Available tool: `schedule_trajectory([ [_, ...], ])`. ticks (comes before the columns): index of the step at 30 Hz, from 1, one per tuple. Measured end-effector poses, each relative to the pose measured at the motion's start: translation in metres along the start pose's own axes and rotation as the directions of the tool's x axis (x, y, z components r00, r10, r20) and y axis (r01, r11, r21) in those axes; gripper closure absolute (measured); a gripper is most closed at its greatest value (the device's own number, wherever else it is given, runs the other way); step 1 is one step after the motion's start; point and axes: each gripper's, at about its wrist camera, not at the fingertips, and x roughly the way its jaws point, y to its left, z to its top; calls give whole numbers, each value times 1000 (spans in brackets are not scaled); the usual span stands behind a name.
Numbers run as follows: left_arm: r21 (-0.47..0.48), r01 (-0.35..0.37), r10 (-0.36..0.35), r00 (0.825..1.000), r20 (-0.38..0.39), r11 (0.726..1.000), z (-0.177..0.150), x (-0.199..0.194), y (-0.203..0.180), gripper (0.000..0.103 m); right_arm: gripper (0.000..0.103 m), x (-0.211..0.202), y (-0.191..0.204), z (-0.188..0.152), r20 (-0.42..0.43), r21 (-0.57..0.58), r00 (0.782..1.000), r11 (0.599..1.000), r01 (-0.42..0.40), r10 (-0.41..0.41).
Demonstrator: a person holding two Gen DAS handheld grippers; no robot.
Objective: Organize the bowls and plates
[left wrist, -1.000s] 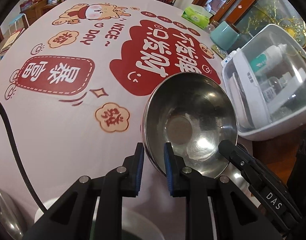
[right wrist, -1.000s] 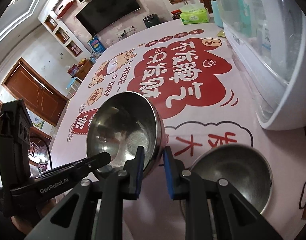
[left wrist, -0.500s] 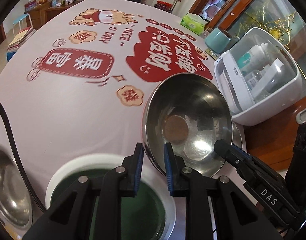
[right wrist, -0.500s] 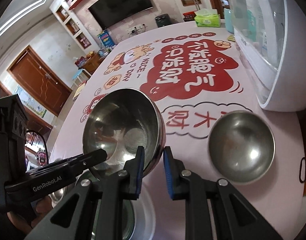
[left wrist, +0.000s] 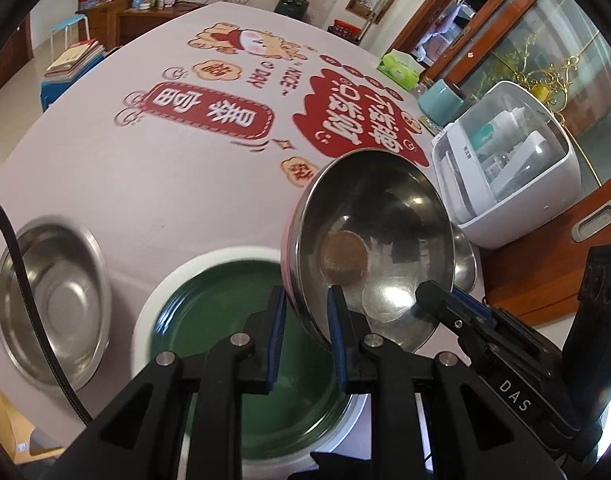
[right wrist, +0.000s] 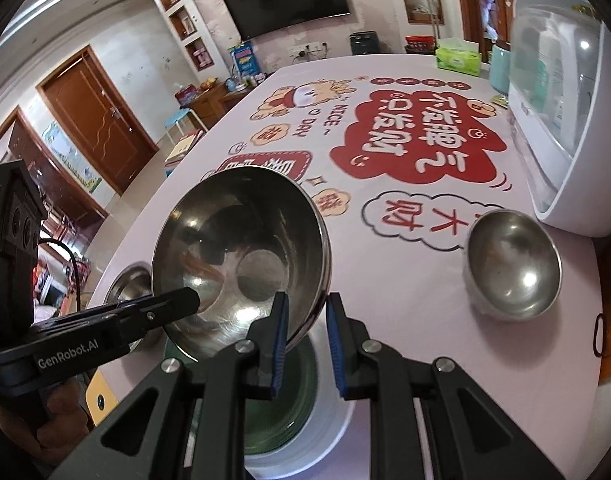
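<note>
Aloft, steel bowl (left wrist: 369,248) w/ rim pinched in my left gripper (left wrist: 305,330) & right gripper (right wrist: 305,340), over green plate (left wrist: 225,320); printed tablecloth (left wrist: 145,180), living rm.

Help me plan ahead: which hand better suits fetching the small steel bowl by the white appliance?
Right, probably: the small steel bowl lies unobstructed beside the right gripper; the held bowl, clamped by both, blocks the left gripper.

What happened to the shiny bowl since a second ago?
Both grippers, left and right, carried the bowl back from beside the white box; it now hangs over the green plate. Both kept their pinch on its rim. The small bowl and left bowl stayed put.
</note>
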Motion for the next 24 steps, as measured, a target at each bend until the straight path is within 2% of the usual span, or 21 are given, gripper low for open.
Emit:
schedule_trajectory([
  [10, -4, -39, 38, 999, -9, 999, -17, -36, 46, 85, 84, 5, 55, -13, -34, -62, 999, 998, -27, 25],
  [24, 8, -104, 104, 994, -27, 995, -8, -77, 118, 81, 81, 26, 149, -15, -49, -150, 997, 987, -58, 51],
])
